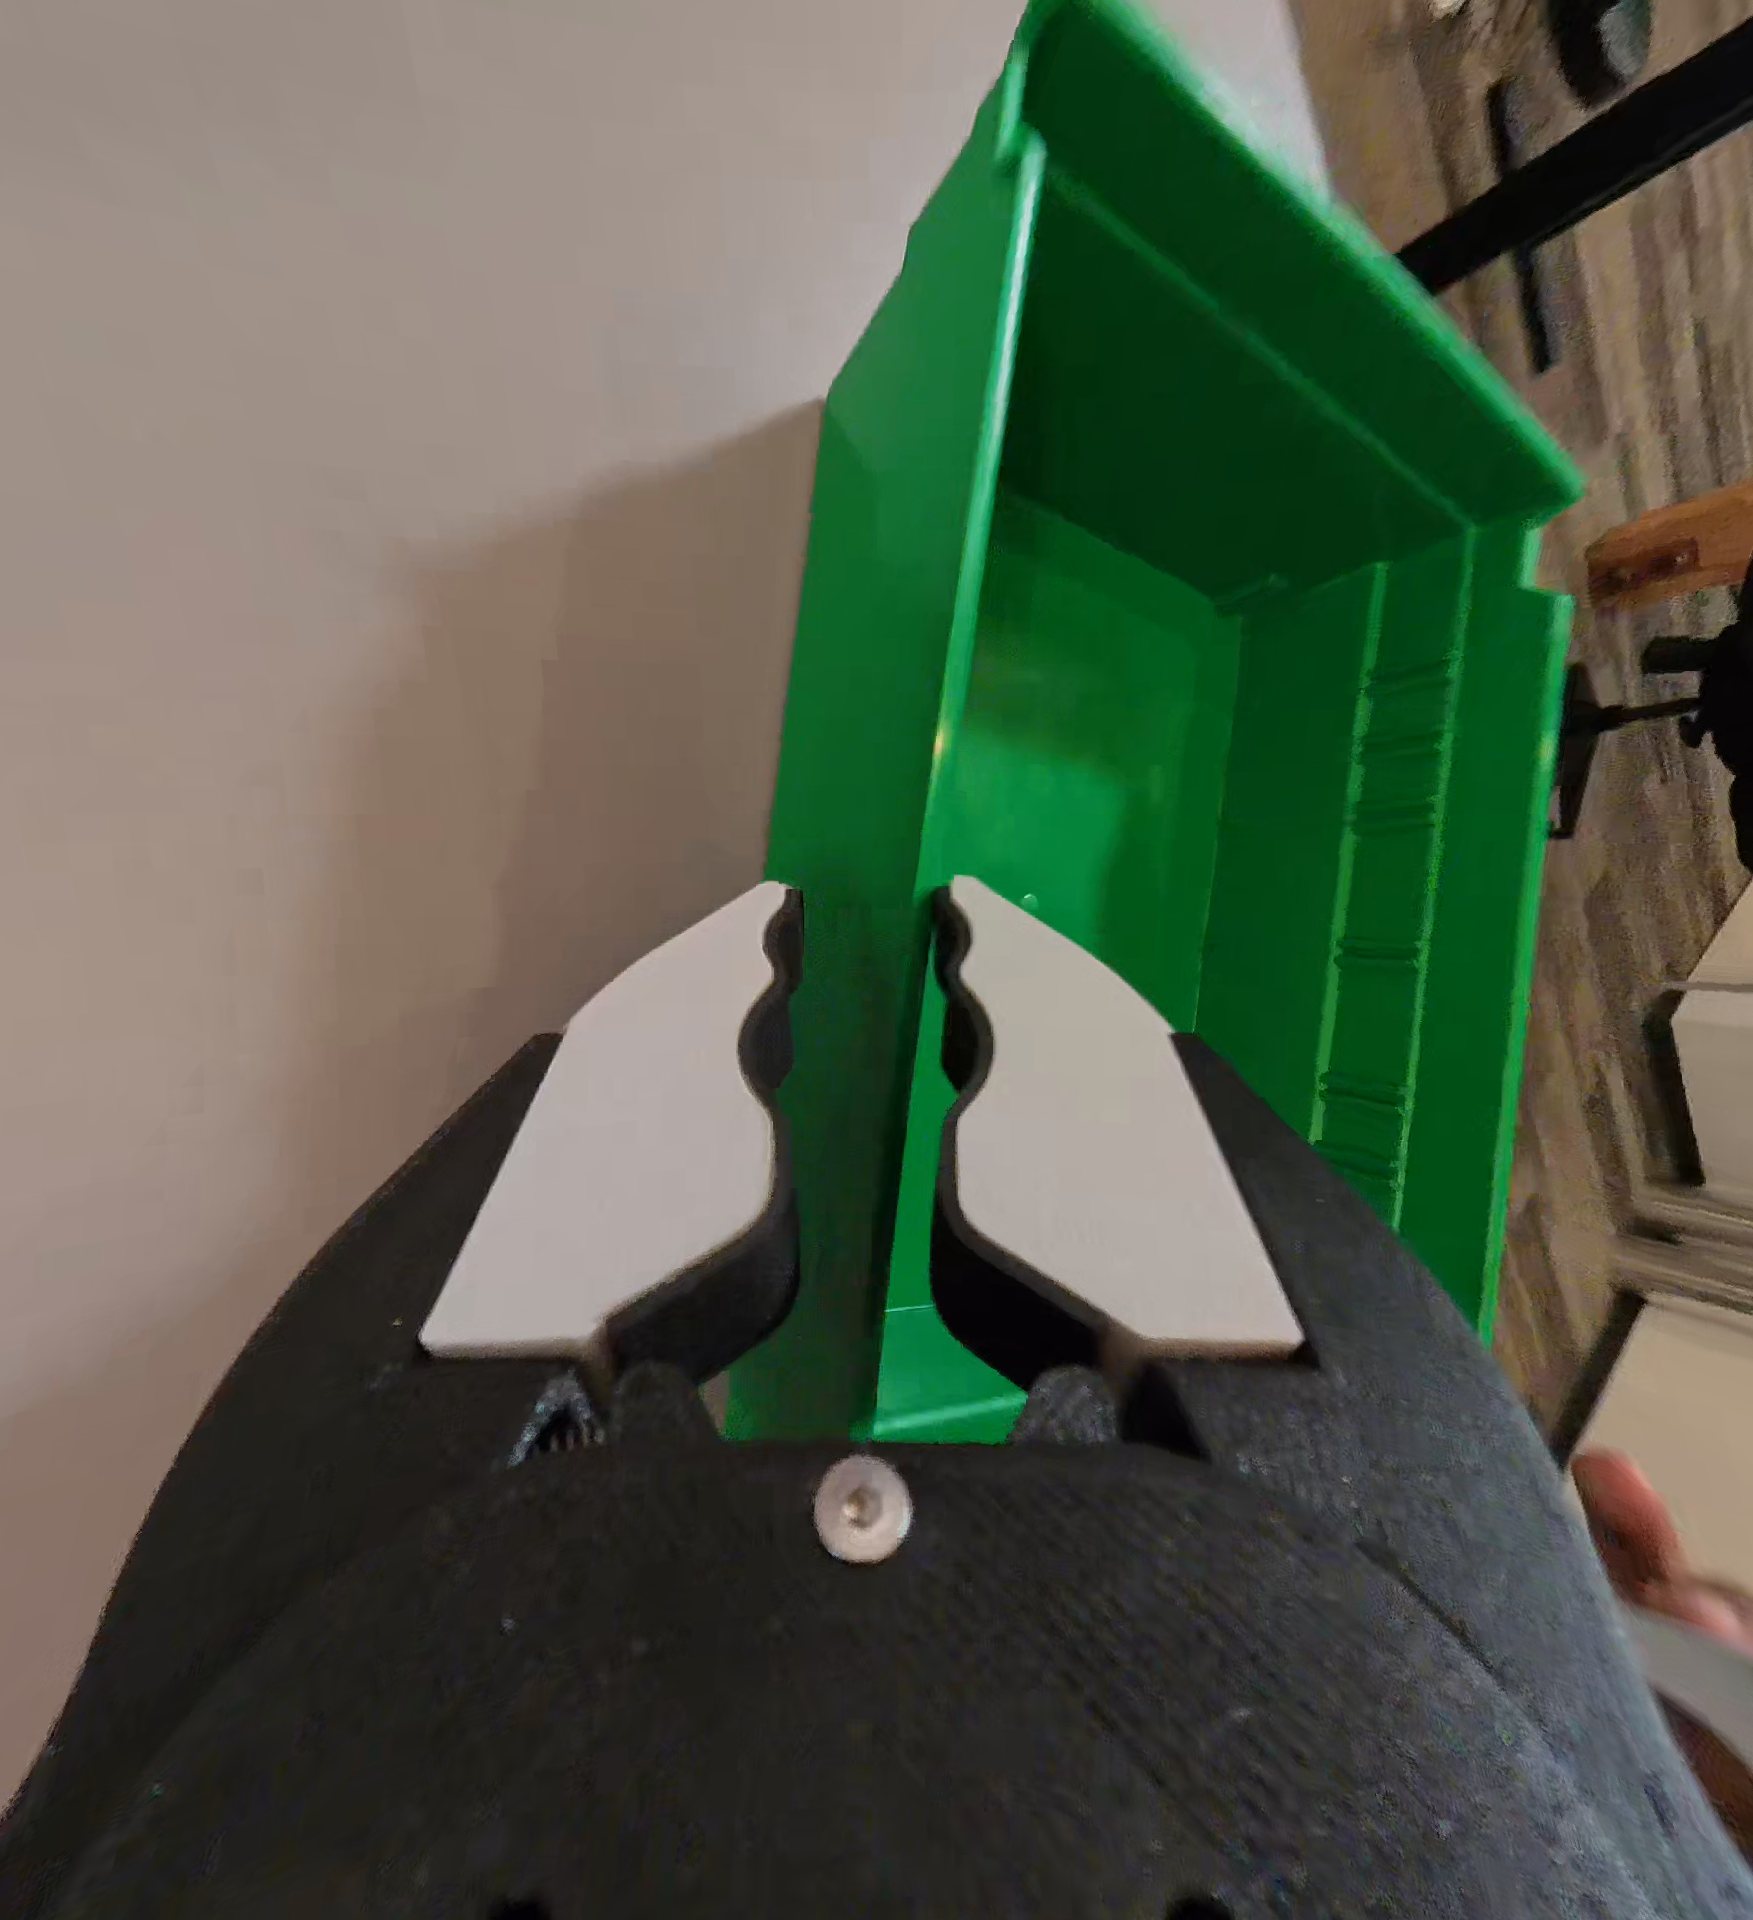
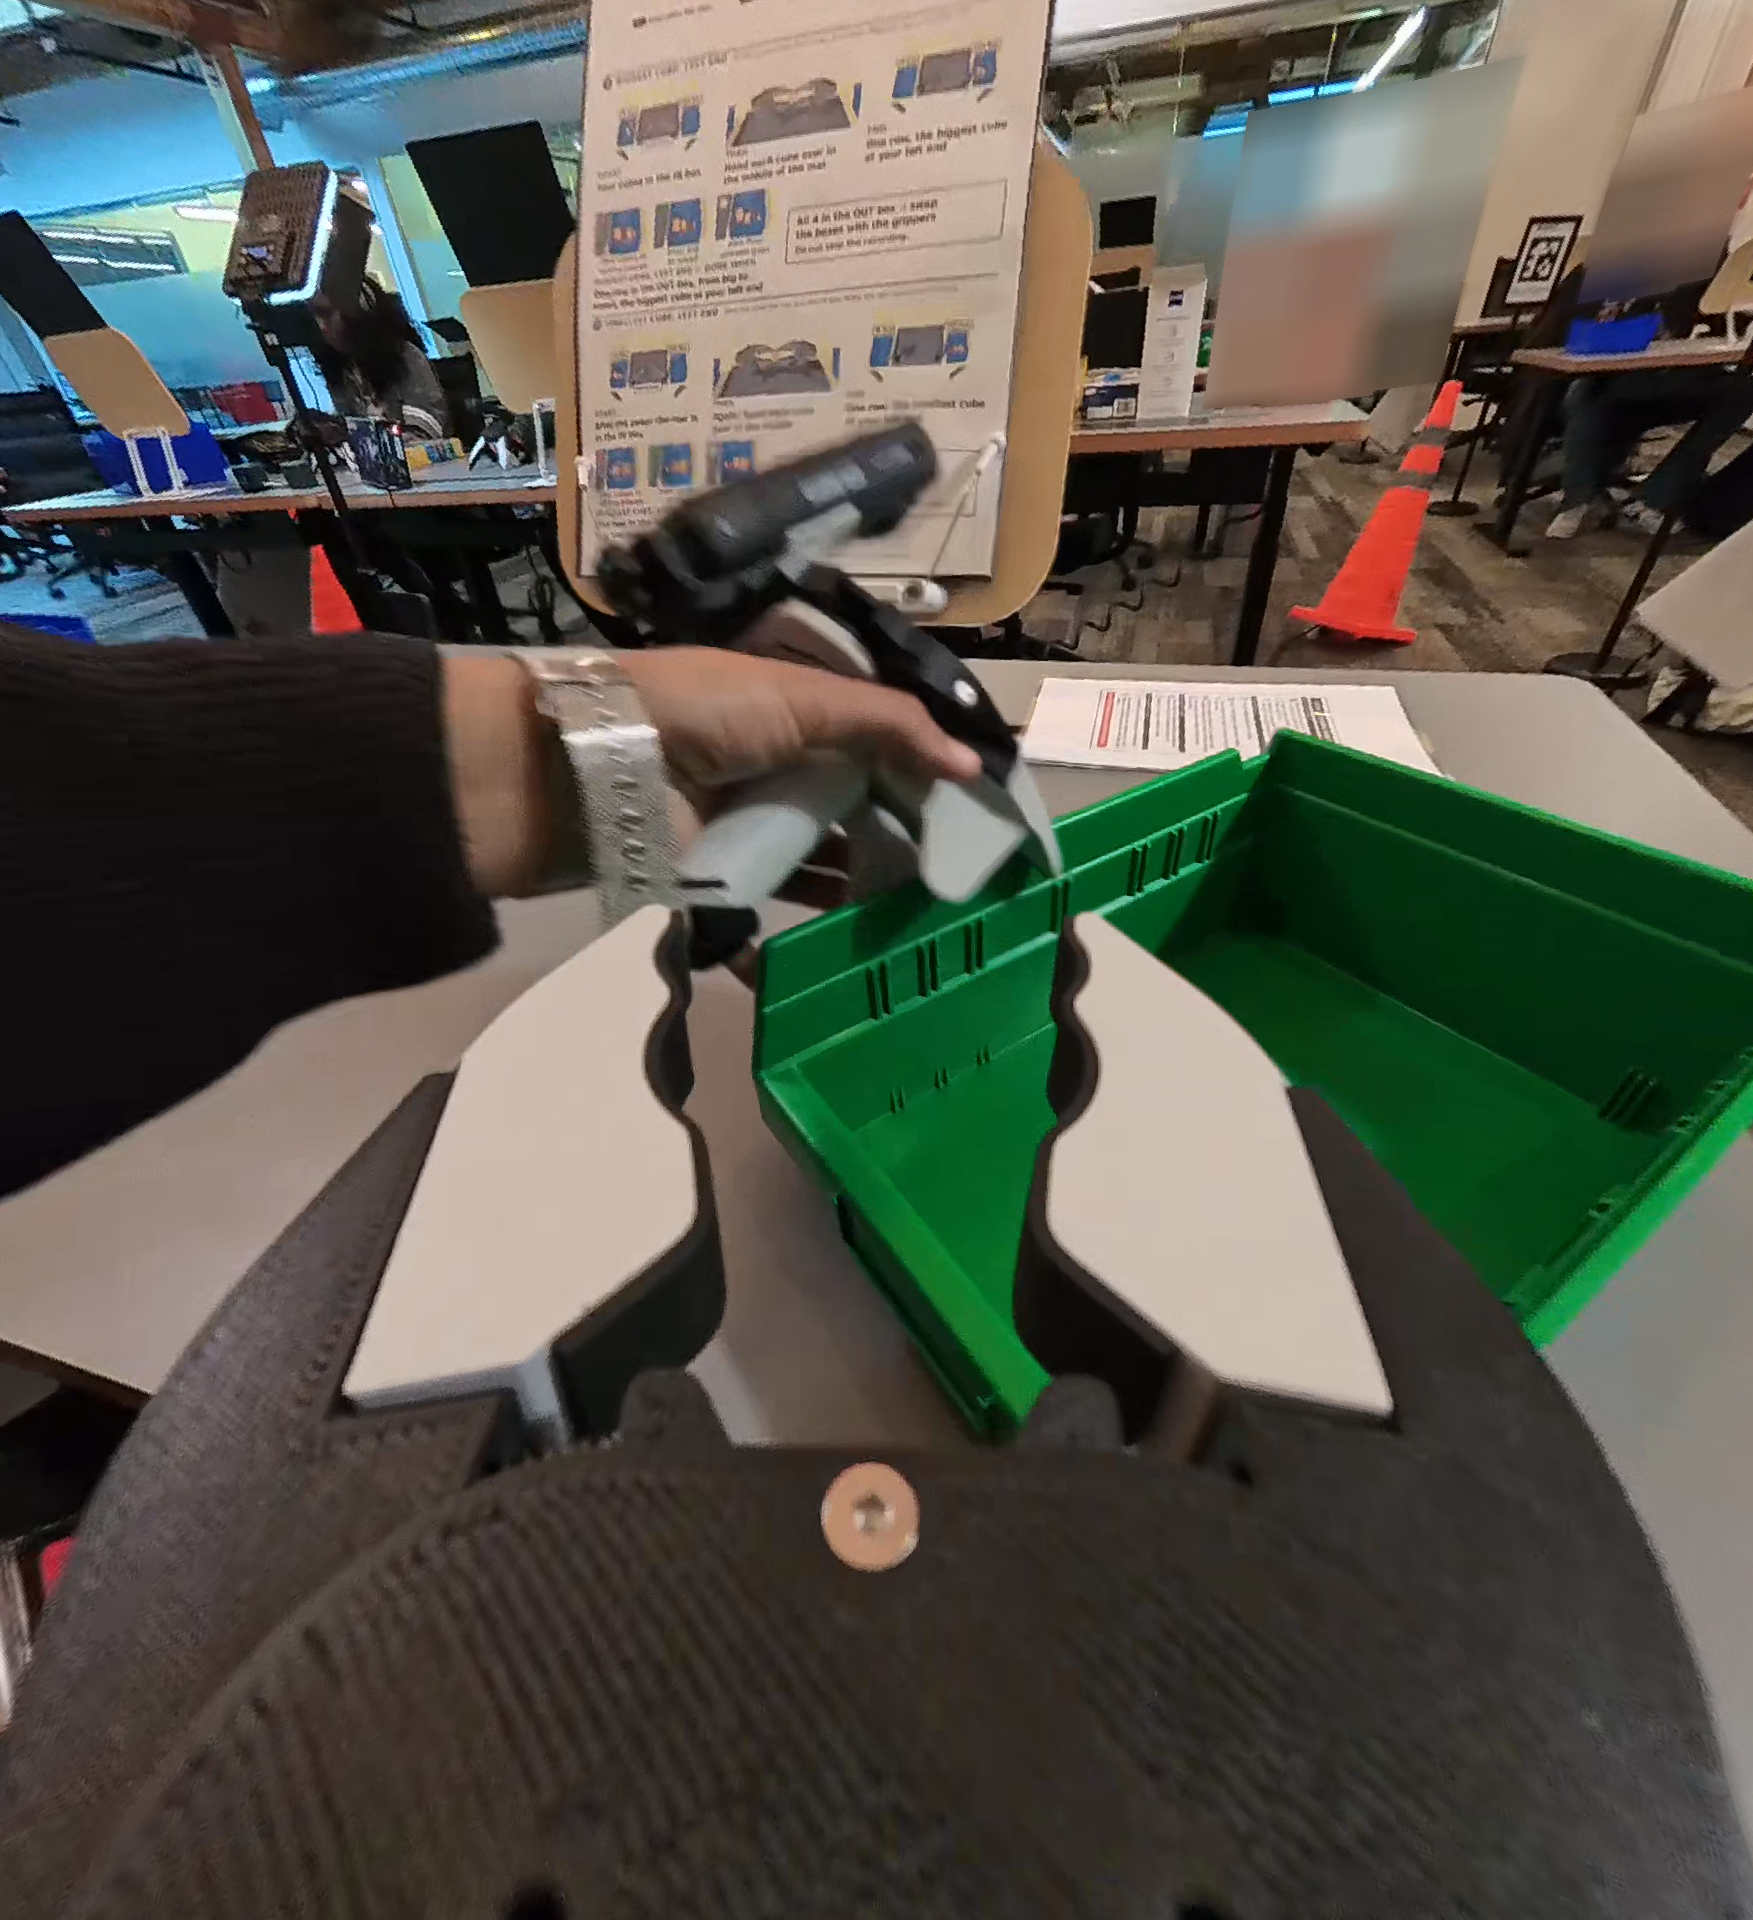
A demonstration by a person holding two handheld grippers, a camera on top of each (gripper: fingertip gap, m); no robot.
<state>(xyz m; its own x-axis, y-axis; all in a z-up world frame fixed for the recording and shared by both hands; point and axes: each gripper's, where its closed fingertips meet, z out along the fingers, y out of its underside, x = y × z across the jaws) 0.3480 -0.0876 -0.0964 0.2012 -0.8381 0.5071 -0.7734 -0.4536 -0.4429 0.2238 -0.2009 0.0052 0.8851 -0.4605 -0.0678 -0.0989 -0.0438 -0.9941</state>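
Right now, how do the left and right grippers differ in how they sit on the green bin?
The left gripper is shut on the green bin at its long side wall, one finger inside and one outside. The right gripper stands wider, open around the near corner, and only its one finger lies inside the bin. The left comes in from the side, the right from the end. Both have grey fingers on black bodies.

Glossy green plastic bin (image 2: pixel 1474 1039), matt grey table (image 2: pixel 124 1195), paper sheet (image 2: pixel 1215 717)

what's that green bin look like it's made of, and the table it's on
Green bin: looks like moulded hard plastic, semi-glossy, going by its thin ribbed walls and soft reflections. Table: smooth matte grey top, probably laminate or plastic; the look leaves that open.
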